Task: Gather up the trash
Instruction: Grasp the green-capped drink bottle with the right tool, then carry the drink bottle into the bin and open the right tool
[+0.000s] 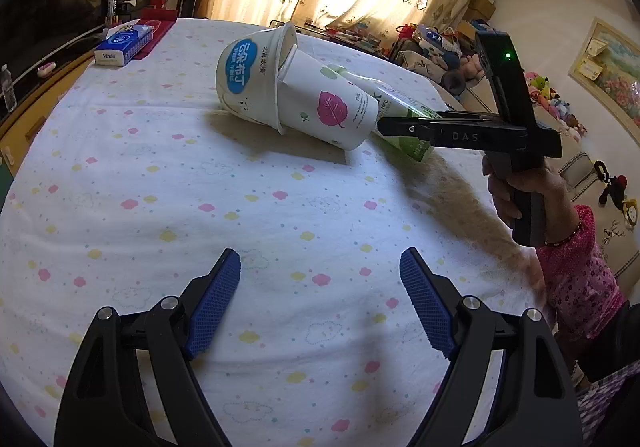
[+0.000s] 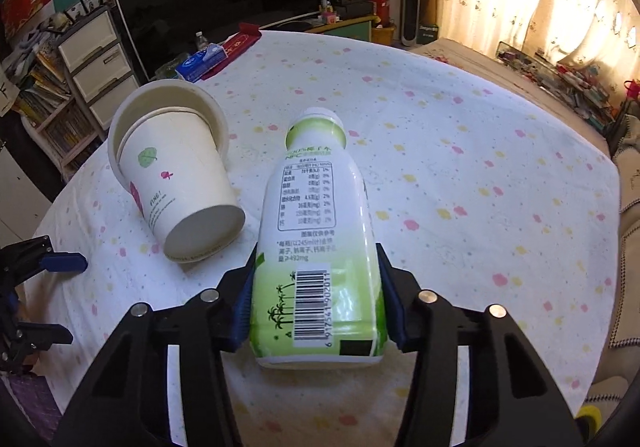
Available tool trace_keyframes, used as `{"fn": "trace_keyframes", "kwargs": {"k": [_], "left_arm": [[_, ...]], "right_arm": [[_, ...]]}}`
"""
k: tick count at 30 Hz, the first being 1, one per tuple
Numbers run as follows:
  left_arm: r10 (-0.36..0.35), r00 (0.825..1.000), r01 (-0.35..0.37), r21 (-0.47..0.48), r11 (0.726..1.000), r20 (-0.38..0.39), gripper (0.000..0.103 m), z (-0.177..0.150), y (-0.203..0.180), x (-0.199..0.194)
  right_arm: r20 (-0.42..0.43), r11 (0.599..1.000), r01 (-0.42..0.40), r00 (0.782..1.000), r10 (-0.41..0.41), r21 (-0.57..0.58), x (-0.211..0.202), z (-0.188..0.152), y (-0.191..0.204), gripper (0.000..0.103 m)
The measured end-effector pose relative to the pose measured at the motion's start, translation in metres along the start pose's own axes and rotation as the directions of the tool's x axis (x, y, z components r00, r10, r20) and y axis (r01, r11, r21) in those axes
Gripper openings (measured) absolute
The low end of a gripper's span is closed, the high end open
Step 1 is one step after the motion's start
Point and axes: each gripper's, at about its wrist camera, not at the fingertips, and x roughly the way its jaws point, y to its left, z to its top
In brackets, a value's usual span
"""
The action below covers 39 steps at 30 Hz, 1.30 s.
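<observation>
on the round table (image 2: 480, 151): right gripper (image 2: 316, 311) clamps the bottle (image 2: 320, 231) lying flat; left gripper (image 1: 320, 303) released, empty. nested cups (image 2: 176, 175) beside the bottle untouched. nothing binned yet, no bin visible.

green-white bottle (image 2: 320, 247), pastel-dotted white tablecloth (image 2: 460, 167)

Black grippers with blue textured fingers (image 1: 218, 307), silver pivot screws; pink floral sleeve (image 1: 576, 279), beaded bracelet (image 1: 564, 239).

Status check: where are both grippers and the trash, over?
Right gripper clamped on lying green-white bottle. Left gripper open, empty, over the tablecloth. Paper cup, nested in the bowl, close beside bottle, uncollected.
</observation>
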Motion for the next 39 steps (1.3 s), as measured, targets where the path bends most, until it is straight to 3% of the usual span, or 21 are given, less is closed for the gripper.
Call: {"fn": "trace_keyframes", "kwargs": {"k": [8, 16, 20, 24, 28, 33, 36, 39], "left_arm": [[0.01, 1.0, -0.01, 0.008, 1.0, -0.002, 0.08, 0.001, -0.001, 0.002], [0.027, 1.0, -0.027, 0.019, 0.999, -0.004, 0.08, 0.0, -0.005, 0.002], [0.042, 0.999, -0.042, 0.032, 0.999, -0.004, 0.08, -0.001, -0.008, 0.002], [0.052, 0.999, -0.051, 0.043, 0.998, -0.005, 0.08, -0.002, -0.011, 0.002], [0.066, 0.998, -0.065, 0.061, 0.996, -0.011, 0.08, -0.003, -0.015, 0.003], [0.085, 0.996, -0.084, 0.08, 0.993, -0.016, 0.08, -0.003, -0.019, 0.004], [0.101, 0.995, -0.1, 0.088, 0.991, -0.017, 0.08, -0.002, -0.021, 0.005], [0.113, 0.993, -0.11, 0.098, 0.989, -0.021, 0.08, -0.002, -0.024, 0.007]], "right_arm": [[0.053, 0.99, -0.037, 0.998, 0.029, 0.139, -0.038, -0.033, -0.01, 0.049], [0.192, 0.961, -0.089, 0.981, 0.039, 0.261, -0.106, -0.077, -0.021, 0.049], [0.249, 0.949, -0.08, 0.968, 0.002, 0.304, -0.144, -0.098, -0.029, 0.049], [0.269, 0.928, 0.019, 0.955, -0.126, 0.371, -0.178, -0.13, -0.04, 0.049], [0.224, 0.864, 0.138, 0.935, -0.275, 0.484, -0.201, -0.171, -0.064, 0.049], [0.107, 0.731, 0.258, 0.905, -0.412, 0.632, -0.215, -0.228, -0.104, 0.049], [0.036, 0.667, 0.295, 0.9, -0.435, 0.684, -0.21, -0.252, -0.126, 0.049], [0.0, 0.643, 0.303, 0.905, -0.426, 0.704, -0.195, -0.263, -0.145, 0.049]]}}
